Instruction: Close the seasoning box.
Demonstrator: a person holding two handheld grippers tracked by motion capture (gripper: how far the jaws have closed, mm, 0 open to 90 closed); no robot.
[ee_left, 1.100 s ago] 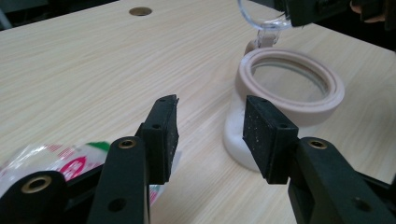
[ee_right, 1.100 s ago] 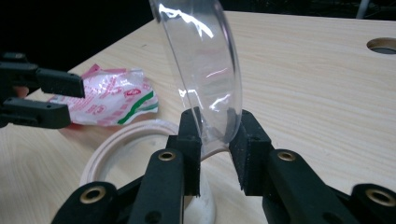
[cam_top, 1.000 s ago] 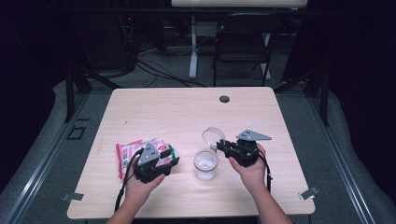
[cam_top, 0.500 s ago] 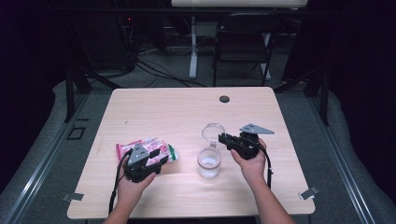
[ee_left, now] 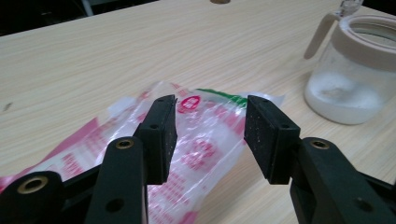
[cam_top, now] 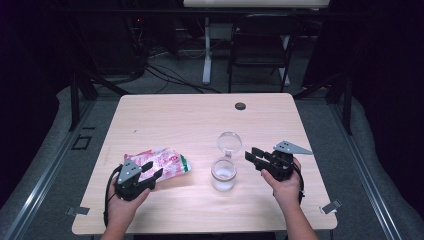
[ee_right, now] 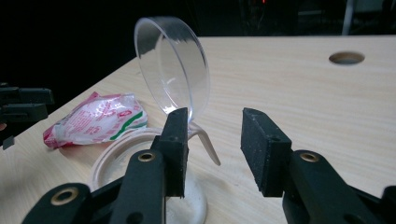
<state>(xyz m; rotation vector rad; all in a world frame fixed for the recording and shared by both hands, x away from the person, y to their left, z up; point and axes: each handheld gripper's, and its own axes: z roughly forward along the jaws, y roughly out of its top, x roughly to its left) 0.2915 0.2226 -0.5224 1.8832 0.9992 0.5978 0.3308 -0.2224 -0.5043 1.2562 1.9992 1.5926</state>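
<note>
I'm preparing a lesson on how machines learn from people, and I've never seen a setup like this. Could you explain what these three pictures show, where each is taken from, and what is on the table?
A person sits at a wooden table and holds a hand-operated tool with two black jaws in each hand. The wide picture comes from a fixed camera above, looking down: the left gripper is at its left, the right gripper at its right. The other two pictures come from small cameras riding on each tool, looking along its jaws. On the table lie a pink and white plastic packet and a clear jar with white powder at the bottom; its hinged lid stands open. Both grippers are open and hold nothing: the left points at the packet, the right at the jar.
</note>
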